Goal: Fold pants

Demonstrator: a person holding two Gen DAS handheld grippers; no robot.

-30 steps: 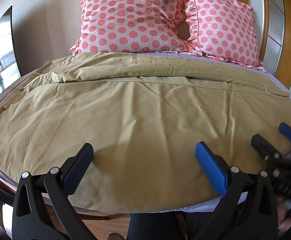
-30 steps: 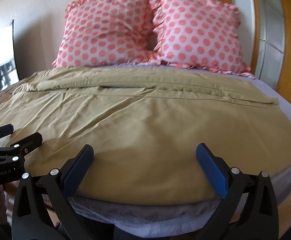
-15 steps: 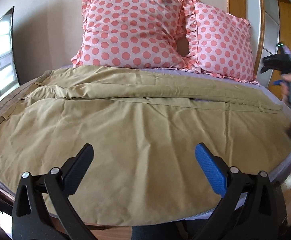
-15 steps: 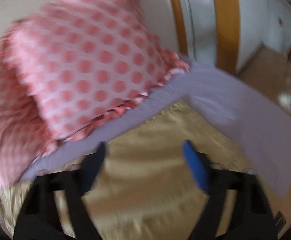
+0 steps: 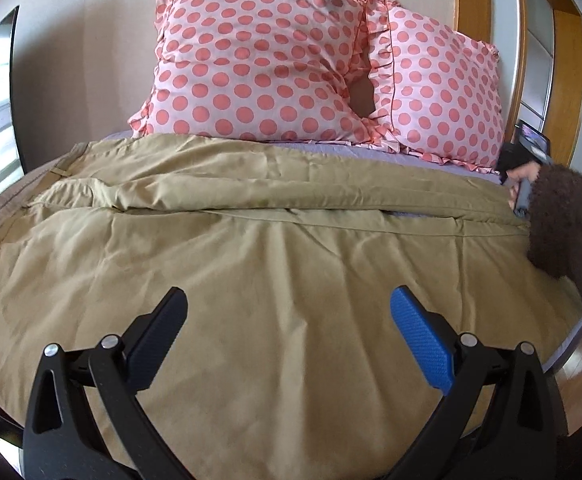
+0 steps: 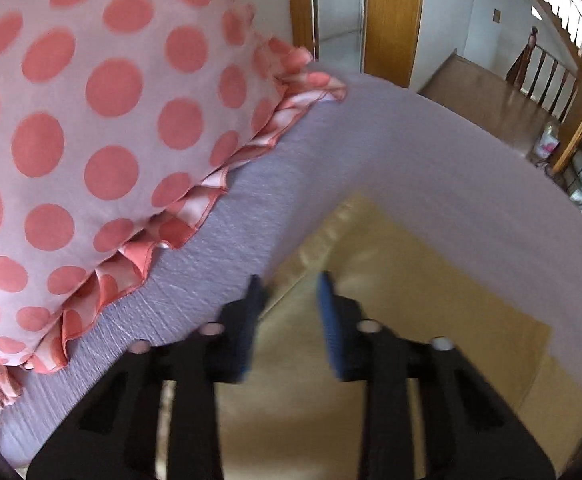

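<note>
Khaki pants (image 5: 251, 248) lie spread flat across the bed, waistband at the left, leg hems at the right. My left gripper (image 5: 289, 316) is open and empty above the near leg. My right gripper (image 6: 291, 296) hovers low over the far hem corner of the pants (image 6: 391, 280), jaws partly closed with a gap, the fabric's edge between the tips. The frame is blurred. In the left wrist view the right gripper (image 5: 521, 196) shows at the far right, held by a hand in a brown fuzzy sleeve (image 5: 563, 216).
Two pink polka-dot pillows (image 5: 259, 68) (image 5: 439, 92) stand at the head of the bed, one close to the right gripper (image 6: 91, 120). A lilac sheet (image 6: 431, 152) covers the mattress. A wooden door frame (image 6: 389, 20) and floor lie beyond the bed's right side.
My right gripper swung from the near edge to the far right hem corner by the pillow, dropped low and narrowed its jaws. My left gripper moved slightly forward, still open.
</note>
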